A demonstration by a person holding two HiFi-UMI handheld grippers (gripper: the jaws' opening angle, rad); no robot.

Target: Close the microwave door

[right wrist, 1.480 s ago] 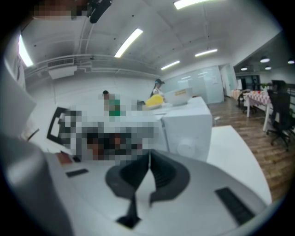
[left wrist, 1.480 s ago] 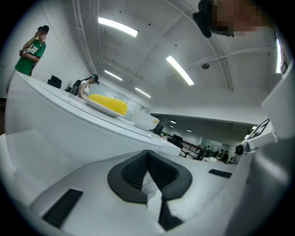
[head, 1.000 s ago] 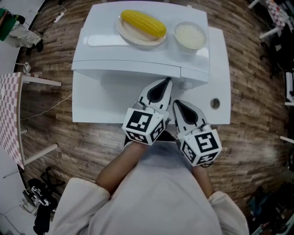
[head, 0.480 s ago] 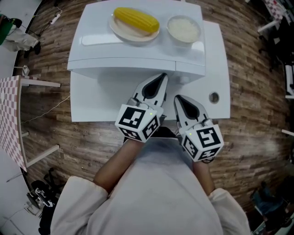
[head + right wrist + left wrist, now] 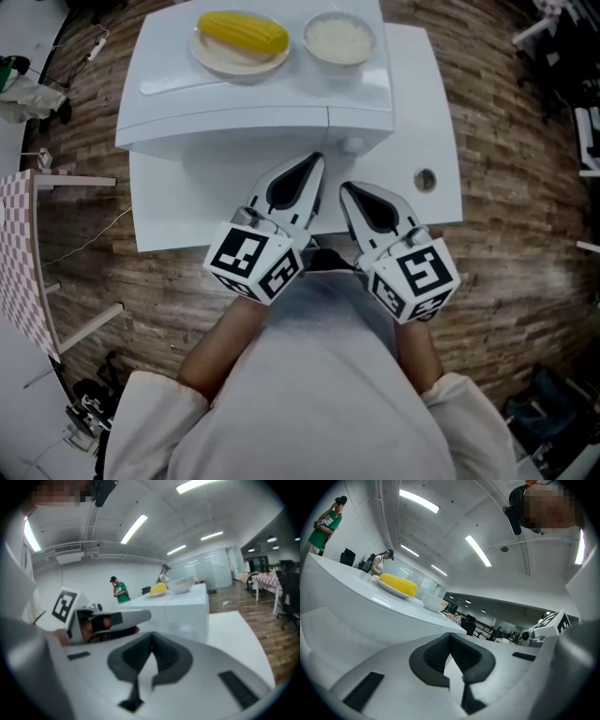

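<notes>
Right, from the head view I have the white microwave (image 5: 253,108) sitting on a white table (image 5: 427,103). Its long axis runs left to right across the picture, and its front faces straight back toward me. The door (image 5: 225,131) takes up the left and larger stretch of that front. As far as I can see from above, it lies flush with the body and meets the narrow control panel (image 5: 361,127) at a straight seam. On top of the microwave are a plate (image 5: 211,58) carrying a yellow corn cob (image 5: 242,33) and, to its right, a small bowl (image 5: 339,39) of something pale. Both my tools hang over the near part of the table, just in front of the microwave, side by side with their tips aimed at its front. The left gripper (image 5: 314,159) points at the right end of the door, near the seam, and the right gripper (image 5: 345,187) sits a little further back, below the control panel. I cannot tell whether either tip touches the microwave. In the left gripper view the jaws are pressed together at the tips with nothing between them, and the microwave's side and top fill the left of that picture. The right gripper view shows the same: jaws closed tip to tip and empty, with the microwave ahead and the other tool off to the left. A wooden floor (image 5: 506,262) lies around the table.
</notes>
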